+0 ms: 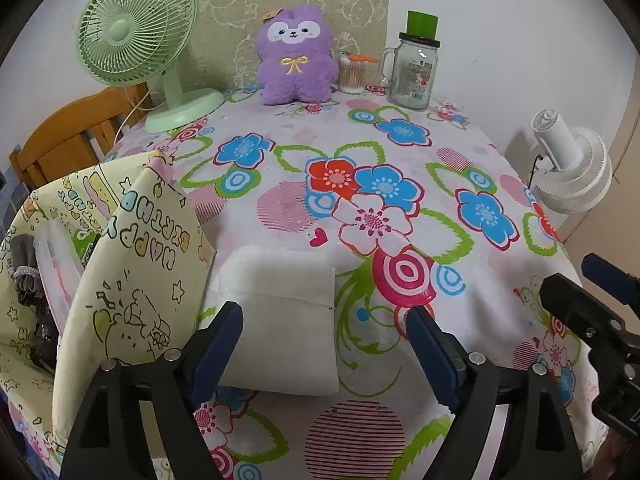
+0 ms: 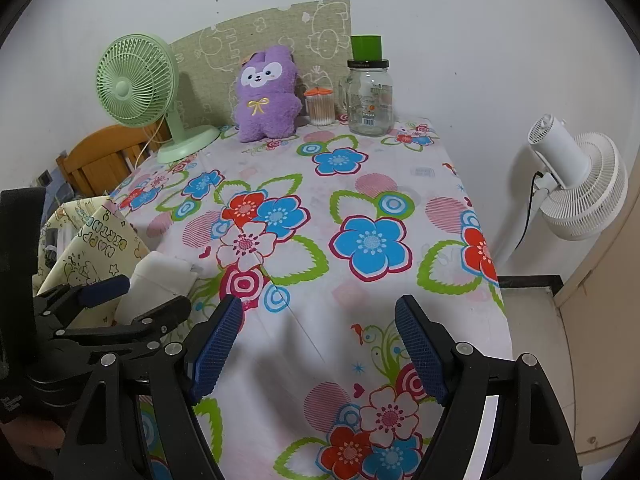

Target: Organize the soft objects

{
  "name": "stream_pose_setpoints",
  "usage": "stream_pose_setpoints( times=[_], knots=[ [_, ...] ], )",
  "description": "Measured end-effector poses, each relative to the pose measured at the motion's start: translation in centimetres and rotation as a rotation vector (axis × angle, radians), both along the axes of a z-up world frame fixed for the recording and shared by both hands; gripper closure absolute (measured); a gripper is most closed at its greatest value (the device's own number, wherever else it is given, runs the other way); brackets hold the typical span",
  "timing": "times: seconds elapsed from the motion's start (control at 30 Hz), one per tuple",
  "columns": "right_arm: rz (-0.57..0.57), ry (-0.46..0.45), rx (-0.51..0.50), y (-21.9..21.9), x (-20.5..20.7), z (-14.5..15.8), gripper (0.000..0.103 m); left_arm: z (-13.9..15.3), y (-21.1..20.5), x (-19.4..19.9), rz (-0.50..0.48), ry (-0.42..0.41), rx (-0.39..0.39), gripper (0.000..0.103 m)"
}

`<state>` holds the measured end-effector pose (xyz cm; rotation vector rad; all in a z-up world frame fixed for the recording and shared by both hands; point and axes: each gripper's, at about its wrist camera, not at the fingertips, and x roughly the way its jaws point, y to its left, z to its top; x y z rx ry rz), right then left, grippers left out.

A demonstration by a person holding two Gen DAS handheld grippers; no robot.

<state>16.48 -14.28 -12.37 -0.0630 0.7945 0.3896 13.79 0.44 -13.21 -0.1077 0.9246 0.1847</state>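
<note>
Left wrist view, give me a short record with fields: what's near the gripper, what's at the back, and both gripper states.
surface: table with floral cloth
near item: white soft pack, lying flat beside the yellow printed bag
left gripper: open, straddling the pack's near end, not pressing it
right gripper: open, nothing between its fingers
back row: green fan, purple plush toy, glass jar

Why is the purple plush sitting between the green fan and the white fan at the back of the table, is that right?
Not quite. The purple plush sits between the green fan and the cotton swab jar, with the glass jar beyond it. The white fan stands off the table, to its right. The left wrist view shows this; the right wrist view agrees.
</note>
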Motion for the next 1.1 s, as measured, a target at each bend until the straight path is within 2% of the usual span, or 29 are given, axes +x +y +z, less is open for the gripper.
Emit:
stream_pose_setpoints(
  times=[0.27, 0.7, 1.0, 1.1],
  knots=[
    [-0.009, 0.007, 0.003, -0.5, 0.0, -0.3, 0.022, -0.9, -0.3, 0.5, 0.034, 0.039, 0.033, 0.015],
    [-0.027, 0.016, 0.012, -1.4, 0.3, -0.7, 0.022, -3.0, -1.6, 1.4, 0.033, 0.087, 0.163, 0.005],
    [-0.027, 0.021, 0.020, -1.5, 0.3, -1.0, 0.022, -3.0, -1.8, 1.5, 0.039, 0.088, 0.183, 0.005],
    [-0.026, 0.021, 0.018, -1.5, 0.2, -1.1, 0.022, -3.0, -1.8, 1.5, 0.037, 0.087, 0.184, 0.009]
  ],
)
